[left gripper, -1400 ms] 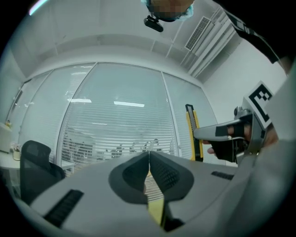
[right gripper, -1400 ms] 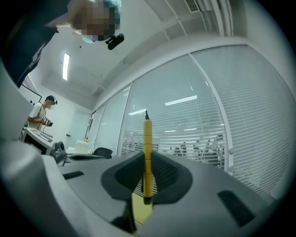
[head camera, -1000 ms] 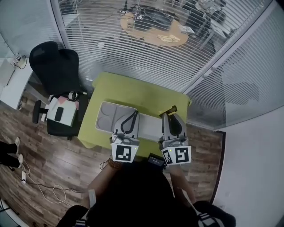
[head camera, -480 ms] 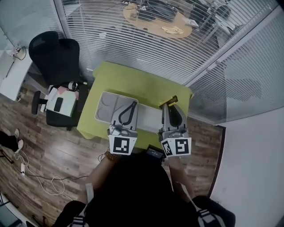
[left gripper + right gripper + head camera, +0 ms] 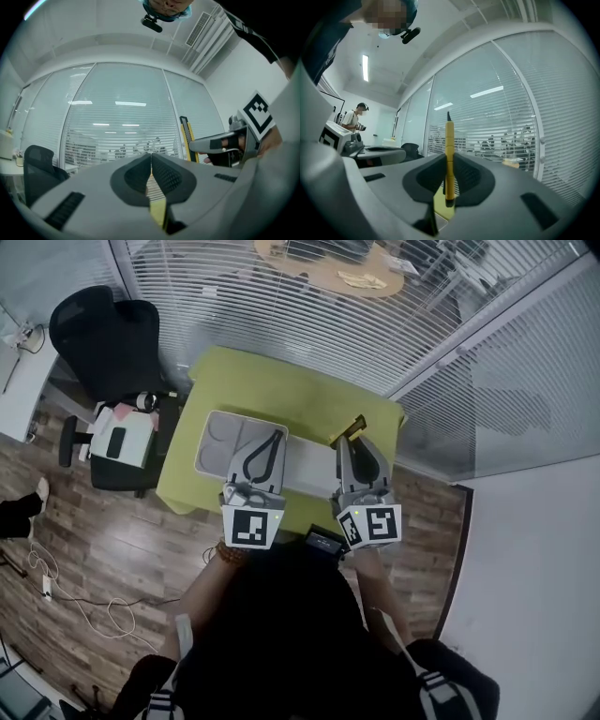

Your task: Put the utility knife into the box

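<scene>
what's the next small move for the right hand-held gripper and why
Probably carry the right hand-held gripper leftward over the box: it is clamped on the utility knife, which sits beyond the box's right edge, not above it.

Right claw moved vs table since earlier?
Cannot tell: the head view itself shifted; the right claw, gripping the utility knife, stays near the green table's right corner.

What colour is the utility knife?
The utility knife is yellow with a dark tip, clearest in the right gripper view.
</scene>
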